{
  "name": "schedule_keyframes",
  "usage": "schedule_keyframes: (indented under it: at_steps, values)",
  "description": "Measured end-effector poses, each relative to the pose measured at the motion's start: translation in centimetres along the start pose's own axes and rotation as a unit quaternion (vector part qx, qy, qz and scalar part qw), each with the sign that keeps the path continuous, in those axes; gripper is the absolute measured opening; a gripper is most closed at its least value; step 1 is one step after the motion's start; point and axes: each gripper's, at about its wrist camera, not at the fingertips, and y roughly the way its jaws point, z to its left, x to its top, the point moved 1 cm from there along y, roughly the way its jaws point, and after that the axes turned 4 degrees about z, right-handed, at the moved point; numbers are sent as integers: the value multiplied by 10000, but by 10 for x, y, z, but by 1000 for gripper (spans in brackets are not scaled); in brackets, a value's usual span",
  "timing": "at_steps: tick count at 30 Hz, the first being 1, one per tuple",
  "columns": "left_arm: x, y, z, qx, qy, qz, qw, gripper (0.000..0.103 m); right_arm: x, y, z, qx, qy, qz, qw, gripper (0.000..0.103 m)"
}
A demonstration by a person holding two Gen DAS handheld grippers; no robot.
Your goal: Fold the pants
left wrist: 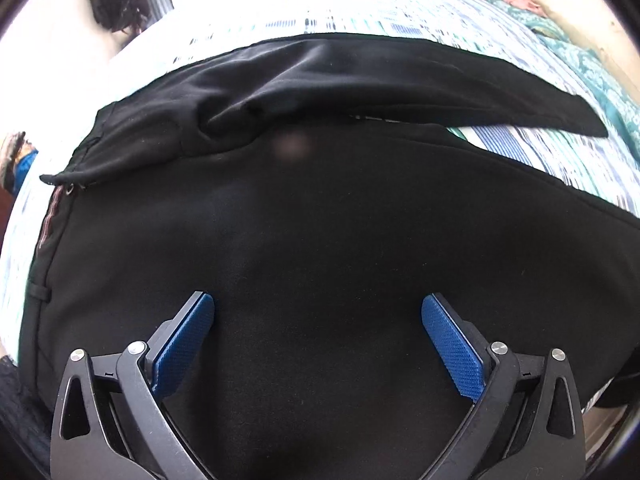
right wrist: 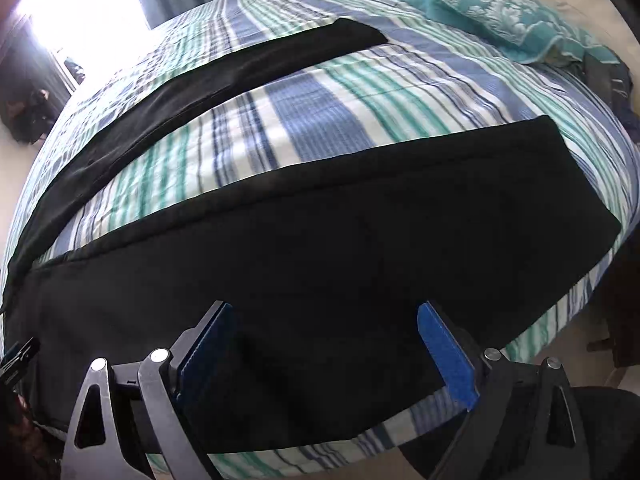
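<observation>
The pants point(right wrist: 320, 248) lie flat on the bed point(right wrist: 312, 112), legs splayed in a V, long axis running left to right. Both claws are released and empty: the left claw point(left wrist: 318, 308) over the waist end, the right claw point(right wrist: 322, 312) over the near leg, which lies nearer than the far leg point(right wrist: 192, 92).

We find no text, label, brand, number or sign that can be read in either view.
</observation>
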Motion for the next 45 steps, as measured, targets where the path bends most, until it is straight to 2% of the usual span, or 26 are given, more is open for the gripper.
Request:
schedule_keyframes:
  at_steps: [3,7,8,13,19,21,25,32,38,42,45]
  values:
    - [-3,-1,-4,75,60,-142,9999,103,-3,-10,-3,64,59,-168,9998,93]
    - [0,0,-7,98,-6,-80,9999,103,-4,-33,39,93,-753,-641,9951,96]
    - [2,1,-8,99,-9,-44,9999,103,-6,-36,54,97,-1012,-724,9922,99]
    - [3,-2,-5,94,-26,90,9999,103,-21,-39,115,390,-1912,-787,9776,99]
    - [-5,-1,-4,3,24,-135,9999,103,-38,-50,160,459,-2751,-1165,9532,100]
    - [-8,-2,-2,-32,38,-234,9997,103,-41,-48,168,446,-2898,-1159,9490,100]
    - [-7,-1,1,-18,24,-285,9996,103,-40,-42,169,515,-2912,-986,9502,100]
    - [-3,-1,1,26,10,-199,9998,103,-26,-40,162,795,-2525,-868,9604,100]
    - [15,-12,6,-48,-56,229,9997,102,-17,-37,161,986,-2315,-789,9646,100]
    - [65,-44,25,-24,-245,-488,9985,102,-15,-34,158,1087,-2208,-769,9662,100]
    - [111,-44,44,129,-480,-663,9966,102,-12,-28,155,1147,-2114,-627,9686,100]
